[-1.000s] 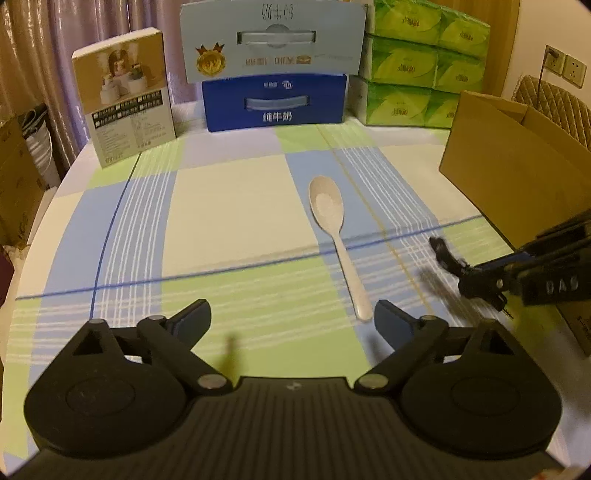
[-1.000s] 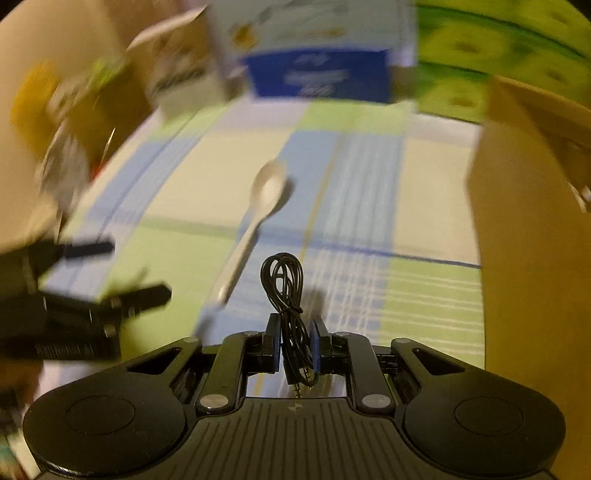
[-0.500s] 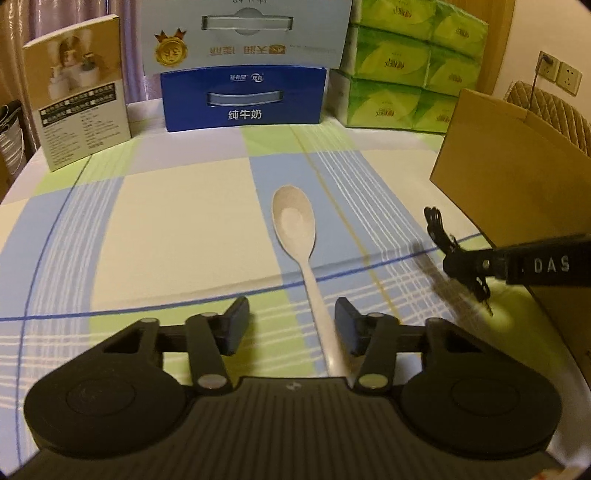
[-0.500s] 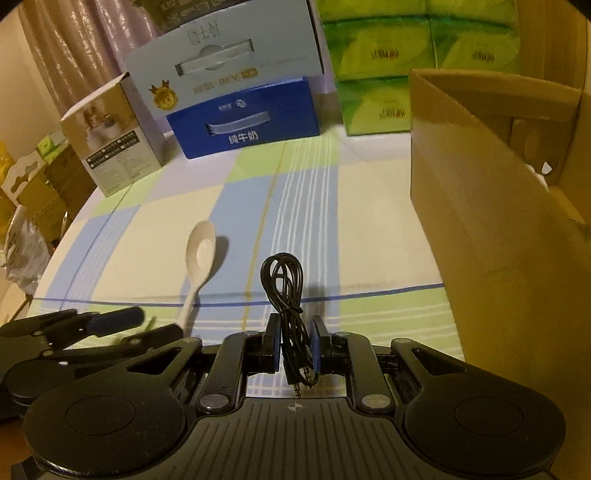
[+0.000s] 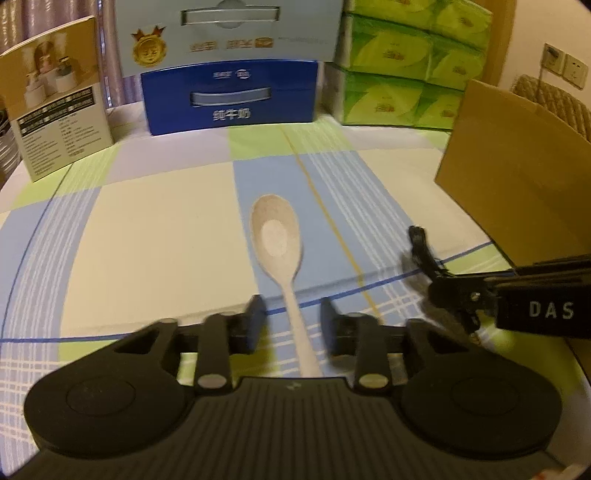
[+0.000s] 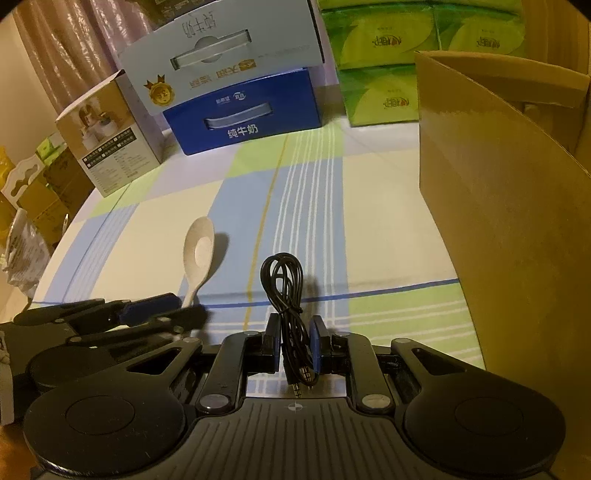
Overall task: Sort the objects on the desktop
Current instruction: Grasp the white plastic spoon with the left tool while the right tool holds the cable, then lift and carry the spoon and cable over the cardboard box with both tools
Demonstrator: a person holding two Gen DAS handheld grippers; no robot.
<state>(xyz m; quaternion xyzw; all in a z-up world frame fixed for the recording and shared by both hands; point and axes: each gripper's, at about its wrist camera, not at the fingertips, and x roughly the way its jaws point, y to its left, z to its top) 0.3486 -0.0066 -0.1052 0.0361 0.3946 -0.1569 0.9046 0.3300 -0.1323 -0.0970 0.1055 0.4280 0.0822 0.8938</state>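
Note:
A pale plastic spoon lies on the checked tablecloth, bowl away from me. Its handle runs back between the fingers of my left gripper, which stands open around it with a gap on each side. In the right wrist view the spoon shows at the left, its handle end hidden by the left gripper. My right gripper is shut on a coiled black audio cable, held above the cloth. That cable and the right gripper appear to the spoon's right.
An open cardboard box stands at the right edge, also seen as the cardboard box. Along the back are a blue milk carton with a light blue box on top, green tissue packs and a product box.
My left gripper has moved forward over the spoon's handle and its fingers have narrowed around it. The right gripper swung right toward the cardboard box with the cable, then steadied.

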